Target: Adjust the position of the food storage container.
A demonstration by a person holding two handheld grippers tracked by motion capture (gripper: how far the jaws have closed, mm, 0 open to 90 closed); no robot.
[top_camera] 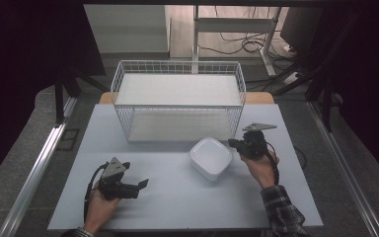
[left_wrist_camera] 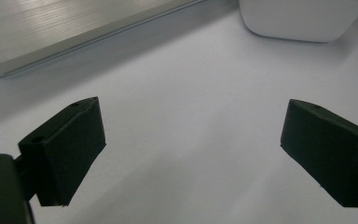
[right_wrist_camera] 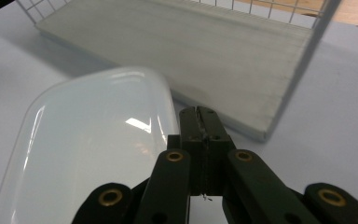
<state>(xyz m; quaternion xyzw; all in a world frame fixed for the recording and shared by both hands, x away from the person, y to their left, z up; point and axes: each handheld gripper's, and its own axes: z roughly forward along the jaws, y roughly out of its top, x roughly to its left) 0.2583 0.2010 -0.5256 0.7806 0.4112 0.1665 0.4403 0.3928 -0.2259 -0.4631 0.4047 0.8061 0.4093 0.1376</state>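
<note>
White dish (top_camera: 210, 158) sits empty at frame centre on the table (top_camera: 177, 197), just below the wire basket (top_camera: 177, 98), whose grey shelves hold nothing. Right gripper (top_camera: 236, 143) at dish's right rim, jaws pressed together, nothing between. Left gripper (top_camera: 143, 183) lower left, jaws wide, empty.

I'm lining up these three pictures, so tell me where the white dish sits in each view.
High view: the dish lies right of centre on the table, before the wire basket.
Left gripper view: its edge shows at the top right.
Right gripper view: it takes up the lower left, its rim pinched by the shut right tongs.
Shared landmark: the grey board in the basket.
</note>
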